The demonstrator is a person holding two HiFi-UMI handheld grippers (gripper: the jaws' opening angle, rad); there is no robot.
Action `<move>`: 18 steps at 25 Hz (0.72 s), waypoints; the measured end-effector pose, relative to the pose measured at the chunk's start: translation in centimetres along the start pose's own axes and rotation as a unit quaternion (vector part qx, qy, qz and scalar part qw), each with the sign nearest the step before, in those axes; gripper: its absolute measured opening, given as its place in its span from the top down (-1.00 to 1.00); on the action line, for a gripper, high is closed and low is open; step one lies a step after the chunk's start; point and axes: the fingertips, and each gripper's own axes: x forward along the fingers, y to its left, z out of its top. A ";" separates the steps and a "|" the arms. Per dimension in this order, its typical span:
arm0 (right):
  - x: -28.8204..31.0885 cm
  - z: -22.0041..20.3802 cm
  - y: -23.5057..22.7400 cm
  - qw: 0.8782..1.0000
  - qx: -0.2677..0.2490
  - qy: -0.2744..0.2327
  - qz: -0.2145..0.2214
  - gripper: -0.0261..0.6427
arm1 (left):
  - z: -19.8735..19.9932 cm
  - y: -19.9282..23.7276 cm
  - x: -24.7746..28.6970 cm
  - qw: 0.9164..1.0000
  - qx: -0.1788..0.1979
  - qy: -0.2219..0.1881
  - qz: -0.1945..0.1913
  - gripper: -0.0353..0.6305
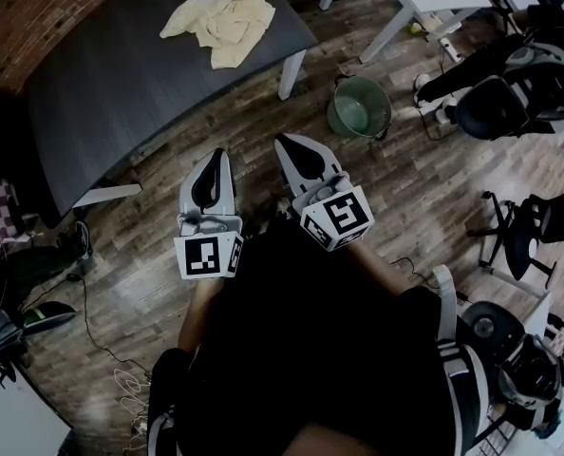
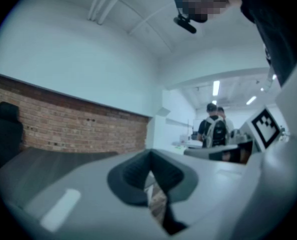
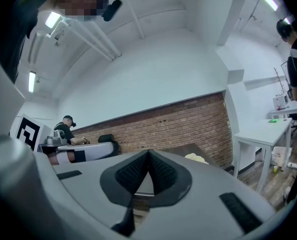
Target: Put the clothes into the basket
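left gripper [image 1: 216, 158] and right gripper [image 1: 285, 143] both pinched together, empty. yellow cloth [image 1: 220, 22] on dark table [image 1: 102, 93], well ahead, roughly in line with left. green basket [image 1: 360, 107] on floor, ahead-right of right gripper.

Pale cloth [image 3: 195, 157] is just a sliver peeking over the right tool [image 3: 149, 153], too small to read its folds. Head view: the bench [image 1: 121, 93] runs off the top edge, and inside the green basket [image 1: 353, 98] it's too dim to judge.

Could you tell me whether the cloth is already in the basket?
No, the cloth lies crumpled on the table; the basket stands on the floor.
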 end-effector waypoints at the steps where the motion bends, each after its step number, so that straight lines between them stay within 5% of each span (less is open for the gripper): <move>1: -0.2 0.0 -0.3 1.000 0.000 0.000 0.004 0.90 | 0.0 -0.3 0.1 1.000 0.002 0.000 0.003 0.88; 18: 5.9 -1.0 -4.1 1.000 -0.006 0.022 0.007 0.90 | -1.4 3.8 5.8 1.000 -0.011 0.011 0.003 0.88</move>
